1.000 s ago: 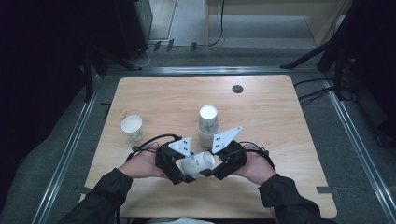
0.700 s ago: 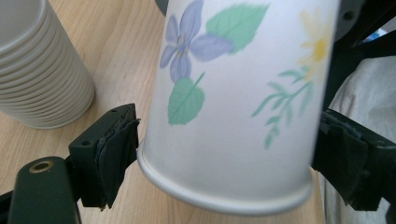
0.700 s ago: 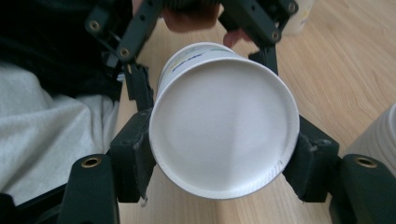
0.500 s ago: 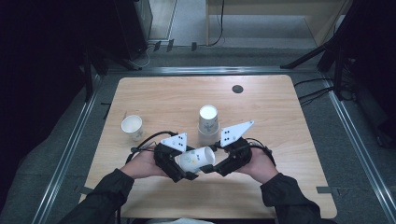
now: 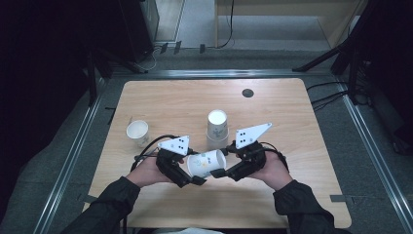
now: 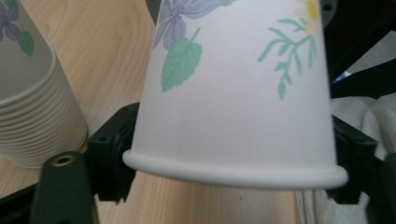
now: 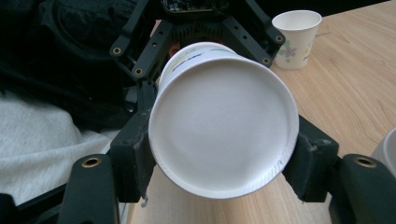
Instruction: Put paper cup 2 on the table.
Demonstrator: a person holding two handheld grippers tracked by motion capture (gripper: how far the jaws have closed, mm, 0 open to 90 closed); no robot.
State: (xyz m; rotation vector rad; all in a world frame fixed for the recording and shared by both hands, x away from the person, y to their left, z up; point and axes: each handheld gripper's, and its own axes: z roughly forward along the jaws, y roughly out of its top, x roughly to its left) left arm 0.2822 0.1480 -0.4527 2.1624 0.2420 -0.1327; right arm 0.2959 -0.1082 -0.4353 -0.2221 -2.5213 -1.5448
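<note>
A flower-printed paper cup [image 5: 207, 162] lies on its side above the table, held between both grippers. My right gripper [image 5: 224, 170] is shut on its base end; in the right gripper view the cup's bottom [image 7: 224, 126] faces the camera with a pad pressed on each side. My left gripper [image 5: 187, 173] has just been closing its jaws and now grips the mouth end. In the left gripper view the rolled rim of the cup [image 6: 233, 93] sits between the pads [image 6: 112, 158].
An upside-down stack of cups [image 5: 216, 129] stands just behind the grippers, and shows in the left gripper view as a stack [image 6: 32, 116] at the left. A single upright cup [image 5: 138, 132] sits to the left. A dark round spot [image 5: 248, 92] marks the wooden table [image 5: 292, 195].
The left gripper's jaws have closed in from a wide stance onto the cup's mouth end. The right gripper kept its hold. Both hands stayed nearly where they were.
</note>
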